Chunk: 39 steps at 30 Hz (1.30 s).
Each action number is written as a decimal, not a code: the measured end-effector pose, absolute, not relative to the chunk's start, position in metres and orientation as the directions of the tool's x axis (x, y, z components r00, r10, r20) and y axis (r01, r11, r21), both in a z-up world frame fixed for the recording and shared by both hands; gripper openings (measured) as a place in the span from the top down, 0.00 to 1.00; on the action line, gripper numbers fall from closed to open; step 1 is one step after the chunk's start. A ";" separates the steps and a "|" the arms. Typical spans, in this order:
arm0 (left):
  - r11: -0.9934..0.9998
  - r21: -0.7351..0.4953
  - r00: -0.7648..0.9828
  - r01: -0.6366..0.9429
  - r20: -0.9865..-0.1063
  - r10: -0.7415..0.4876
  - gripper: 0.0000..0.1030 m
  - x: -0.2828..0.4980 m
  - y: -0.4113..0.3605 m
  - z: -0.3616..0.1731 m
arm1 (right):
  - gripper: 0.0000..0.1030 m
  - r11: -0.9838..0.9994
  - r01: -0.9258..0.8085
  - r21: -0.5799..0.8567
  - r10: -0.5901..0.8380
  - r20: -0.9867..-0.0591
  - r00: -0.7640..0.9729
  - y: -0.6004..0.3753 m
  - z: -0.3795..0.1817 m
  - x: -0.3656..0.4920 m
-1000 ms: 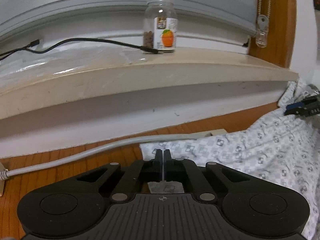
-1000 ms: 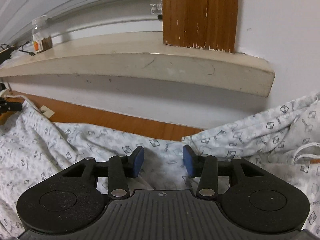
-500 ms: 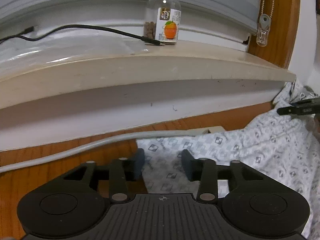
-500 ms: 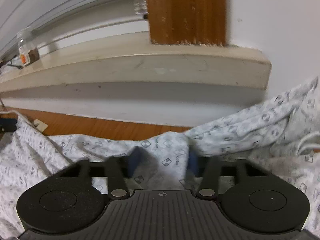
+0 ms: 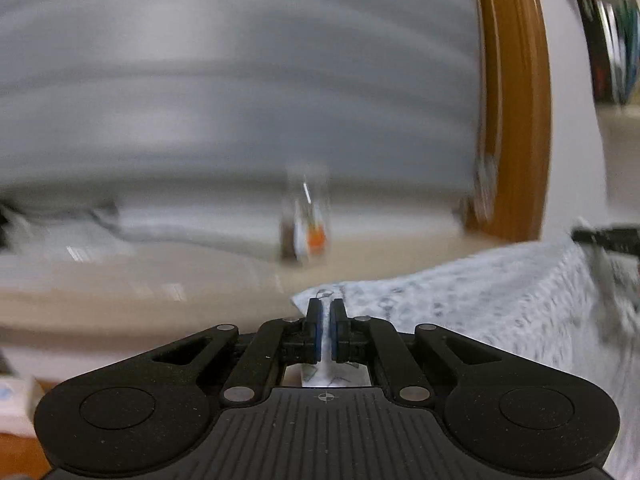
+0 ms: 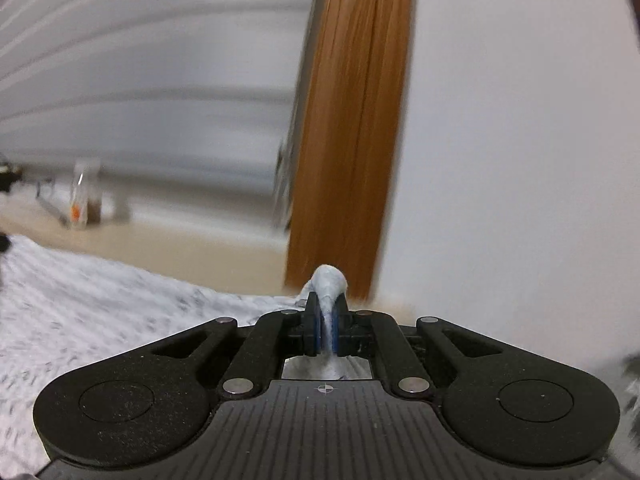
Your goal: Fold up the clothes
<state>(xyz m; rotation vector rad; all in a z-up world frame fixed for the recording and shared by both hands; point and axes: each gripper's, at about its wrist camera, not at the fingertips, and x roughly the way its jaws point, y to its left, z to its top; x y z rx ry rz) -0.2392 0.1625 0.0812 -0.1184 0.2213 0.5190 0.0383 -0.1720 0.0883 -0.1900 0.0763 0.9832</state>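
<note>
A pale patterned garment stretches to the right of my left gripper, which is shut on the cloth's corner; a strip of fabric shows between the blue pads. In the right wrist view the same garment spreads to the left, and my right gripper is shut on a bunched fold that pokes up above the pads. The other gripper's dark tip shows at the far right of the left wrist view, at the cloth's far edge. Both views are blurred.
A beige window sill runs ahead with a small clear jar bearing an orange label and a cable on it. Grey blinds rise behind. A wooden frame post and a white wall stand to the right.
Both grippers closed on the cloth's far edge and lifted it. The views tipped up from the wooden tabletop to the blinds, and the garment now hangs raised between them.
</note>
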 end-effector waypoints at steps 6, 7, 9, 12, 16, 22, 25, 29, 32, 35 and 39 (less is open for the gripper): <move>0.762 0.191 0.659 -0.619 -0.401 0.636 0.93 -0.201 0.163 0.055 | 0.92 0.642 -0.701 -0.311 0.640 -0.286 0.713 -0.120 0.053 0.045; 0.752 0.185 0.648 -0.633 -0.406 0.645 0.87 -0.204 0.164 0.050 | 0.81 0.649 -0.698 -0.303 0.629 -0.302 0.716 -0.119 0.050 0.045; 0.764 0.146 0.663 -0.629 -0.412 0.625 0.72 -0.213 0.161 0.048 | 0.46 0.650 -0.709 -0.274 0.627 -0.333 0.704 -0.121 0.049 0.044; 0.781 0.123 0.686 -0.612 -0.408 0.602 0.56 -0.223 0.152 0.049 | 0.30 0.611 -0.739 -0.283 0.662 -0.329 0.674 -0.128 0.049 0.036; 0.843 0.022 0.753 -0.538 -0.437 0.492 0.32 -0.215 0.138 0.057 | 0.30 0.542 -0.803 -0.248 0.715 -0.365 0.596 -0.143 0.050 0.027; 0.914 -0.070 0.816 -0.400 -0.481 0.321 0.24 -0.179 0.090 0.053 | 0.22 0.455 -0.872 -0.178 0.757 -0.438 0.484 -0.186 0.044 0.017; 0.941 -0.056 0.825 -0.335 -0.499 0.264 0.24 -0.159 0.061 0.047 | 0.22 0.411 -0.897 -0.162 0.764 -0.476 0.435 -0.195 0.031 0.015; 0.957 0.007 0.811 -0.288 -0.529 0.248 0.24 -0.142 0.034 0.033 | 0.22 0.431 -0.900 -0.061 0.769 -0.497 0.401 -0.214 0.018 0.029; 0.960 -0.001 0.806 -0.281 -0.542 0.236 0.24 -0.143 0.030 0.024 | 0.23 0.437 -0.898 0.042 0.790 -0.496 0.361 -0.231 0.013 0.036; 0.955 -0.014 0.813 -0.296 -0.528 0.245 0.24 -0.151 0.024 0.021 | 0.23 0.447 -0.884 0.137 0.799 -0.506 0.326 -0.245 0.009 0.043; 0.944 -0.072 0.807 -0.321 -0.542 0.233 0.24 -0.172 0.017 0.023 | 0.23 0.423 -0.893 0.153 0.790 -0.546 0.280 -0.258 0.007 0.033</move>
